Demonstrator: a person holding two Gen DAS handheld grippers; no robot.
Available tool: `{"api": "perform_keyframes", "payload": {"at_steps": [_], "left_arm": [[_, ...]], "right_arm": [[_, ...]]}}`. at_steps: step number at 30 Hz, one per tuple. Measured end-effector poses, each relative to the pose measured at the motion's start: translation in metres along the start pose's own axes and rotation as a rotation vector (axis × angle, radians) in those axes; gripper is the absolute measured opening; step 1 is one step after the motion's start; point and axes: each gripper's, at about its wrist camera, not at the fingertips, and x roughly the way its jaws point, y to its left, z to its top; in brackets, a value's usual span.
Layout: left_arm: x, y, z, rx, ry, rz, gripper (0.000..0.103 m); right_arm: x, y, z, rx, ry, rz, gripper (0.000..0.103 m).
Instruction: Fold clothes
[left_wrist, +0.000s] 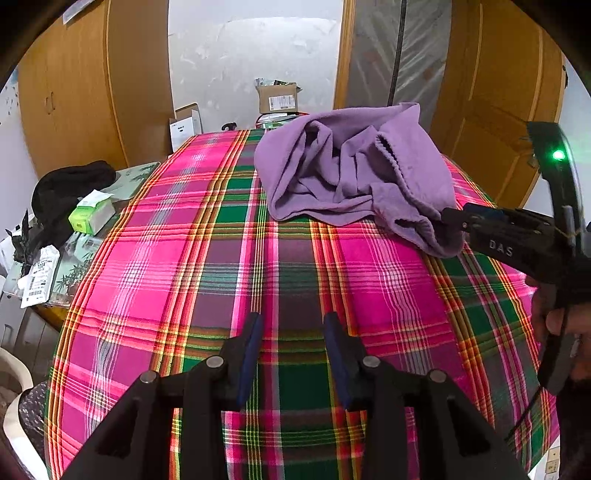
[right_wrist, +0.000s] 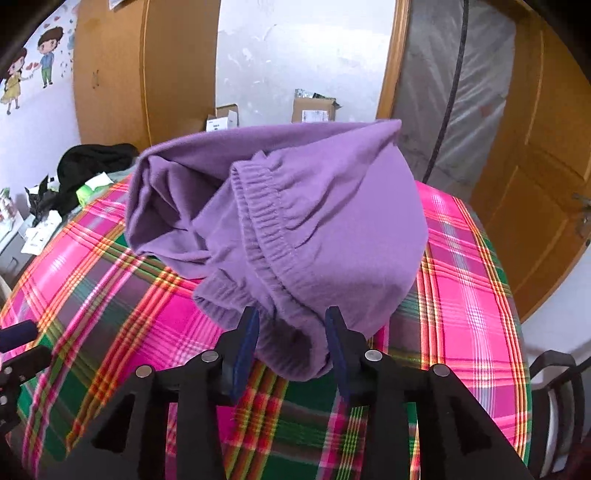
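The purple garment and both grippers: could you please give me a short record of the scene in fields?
garment: purple, crumpled, lying on the plaid cloth
left gripper: open, empty, over bare cloth, apart from the garment
right gripper: jaws apart, garment's near edge bunched between them
folding: no neat fold made yet

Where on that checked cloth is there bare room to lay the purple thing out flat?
The plaid cloth is bare from the crumpled purple garment to the near edge, and left of the garment to the cloth's left edge. The left gripper hovers open over it. Crowded: the side table's black clothing and tissue pack, left of the cloth.
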Motion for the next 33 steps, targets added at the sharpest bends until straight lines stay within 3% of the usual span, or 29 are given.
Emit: {"api": "perform_keyframes", "payload": {"at_steps": [11, 12, 14, 18, 24, 33], "left_arm": [[0.007, 0.005, -0.005, -0.010, 0.033, 0.019, 0.035], [0.007, 0.004, -0.005, -0.009, 0.032, 0.017, 0.035], [0.006, 0.003, -0.006, -0.008, 0.030, 0.013, 0.035], [0.005, 0.003, -0.008, -0.014, 0.031, 0.005, 0.035], [0.001, 0.005, -0.009, -0.020, 0.027, 0.001, 0.035], [-0.016, 0.017, -0.009, -0.065, -0.010, 0.006, 0.035]], "right_arm": [[0.038, -0.020, 0.003, 0.000, 0.094, 0.014, 0.040], [0.040, -0.021, 0.002, -0.004, 0.104, 0.012, 0.036], [0.040, -0.021, 0.001, -0.016, 0.107, 0.006, 0.010], [0.030, -0.024, 0.000, 0.008, 0.092, 0.039, 0.009], [-0.020, -0.016, 0.000, 0.070, 0.014, 0.232, 0.008], [-0.113, 0.063, 0.010, -0.011, -0.111, 0.509, 0.008]]}}
